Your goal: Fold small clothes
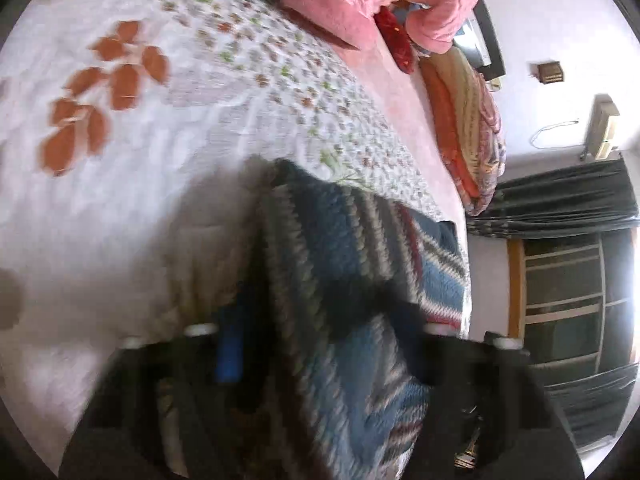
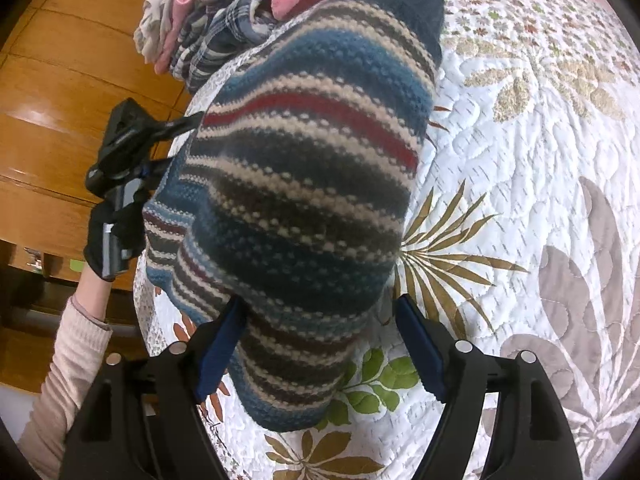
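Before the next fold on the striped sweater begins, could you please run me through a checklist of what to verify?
1. Left gripper on the striped sweater: ok, its fingers meet the sweater's edge.
2. Right gripper gripping: not ok, fingers spread wide, cloth only draped between them.
3. Sweater lying flat on the quilt: not ok, it is bunched and lifted.
4. Room on the quilt for the fold: ok, bare quilt beside the sweater.
5. Clothes pile clear of the sweater: cannot tell, they overlap in view.
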